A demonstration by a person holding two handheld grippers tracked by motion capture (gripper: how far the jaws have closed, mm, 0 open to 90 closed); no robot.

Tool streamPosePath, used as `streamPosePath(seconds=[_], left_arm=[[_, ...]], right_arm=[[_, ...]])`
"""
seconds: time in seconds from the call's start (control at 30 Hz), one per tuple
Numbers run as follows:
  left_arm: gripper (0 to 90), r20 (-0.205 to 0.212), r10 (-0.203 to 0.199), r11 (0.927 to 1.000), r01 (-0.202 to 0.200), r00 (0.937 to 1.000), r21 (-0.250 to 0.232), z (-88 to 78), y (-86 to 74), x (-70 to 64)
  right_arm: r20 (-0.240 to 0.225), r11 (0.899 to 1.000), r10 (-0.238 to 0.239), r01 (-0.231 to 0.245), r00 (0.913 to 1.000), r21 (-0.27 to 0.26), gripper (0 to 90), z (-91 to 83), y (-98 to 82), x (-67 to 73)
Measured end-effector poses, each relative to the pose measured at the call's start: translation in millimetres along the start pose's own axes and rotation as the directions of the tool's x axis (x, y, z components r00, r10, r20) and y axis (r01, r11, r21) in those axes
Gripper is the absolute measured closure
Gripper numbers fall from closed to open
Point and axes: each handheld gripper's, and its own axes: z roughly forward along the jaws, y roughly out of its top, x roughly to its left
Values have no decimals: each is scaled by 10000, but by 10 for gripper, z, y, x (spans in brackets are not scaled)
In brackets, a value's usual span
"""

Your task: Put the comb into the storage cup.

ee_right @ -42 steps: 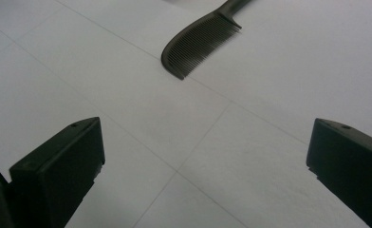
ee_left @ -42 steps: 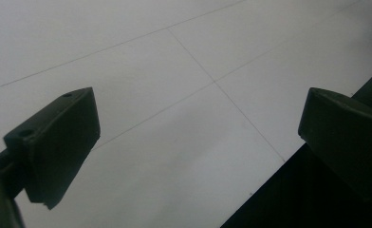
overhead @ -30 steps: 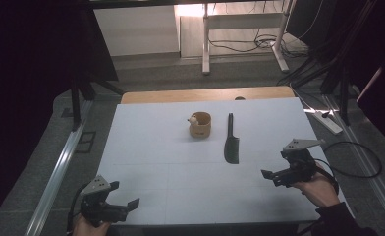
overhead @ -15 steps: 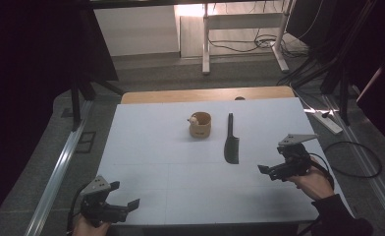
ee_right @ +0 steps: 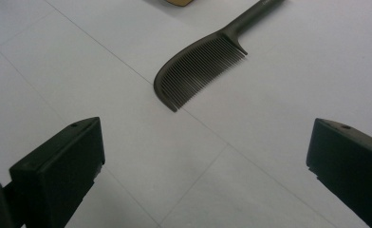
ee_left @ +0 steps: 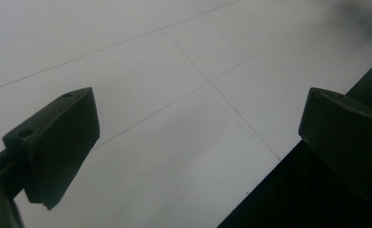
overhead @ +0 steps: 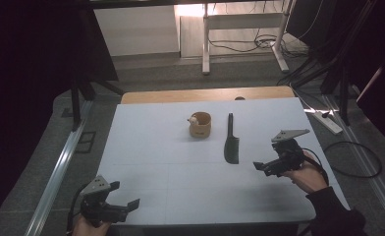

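Note:
A black comb lies on the white table, handle pointing away, just right of a small wooden cup. My right gripper hovers open a short way right of and nearer than the comb's toothed end, jaws pointing left toward it. In the right gripper view the comb lies ahead of the wide-apart jaws of my right gripper, teeth facing them, apart from both. My left gripper rests open at the table's near left corner. The left gripper has only bare table between its jaws.
The table's near edge runs just past the left gripper's right jaw. A wooden strip borders the far edge. Cables and a power strip lie on the floor at the right. A corner of the cup shows in the right gripper view.
My right gripper has moved a little left and forward, closer to the comb's toothed end. The left gripper, comb and cup have stayed put.

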Motion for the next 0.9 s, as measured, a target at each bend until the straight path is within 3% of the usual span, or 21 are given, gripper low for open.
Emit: streamPosePath(seconds=[0.47, 0.9], left_arm=[[6, 26, -15, 10000, 15, 10000, -9, 0, 0, 4], [5, 71, 7, 10000, -7, 10000, -12, 2, 2, 5]], right_arm=[[-60, 9996, 5, -3, 10000, 292, 0, 179, 111, -61], [-387, 9991, -68, 84, 9992, 413, 0, 346, 232, -111]])
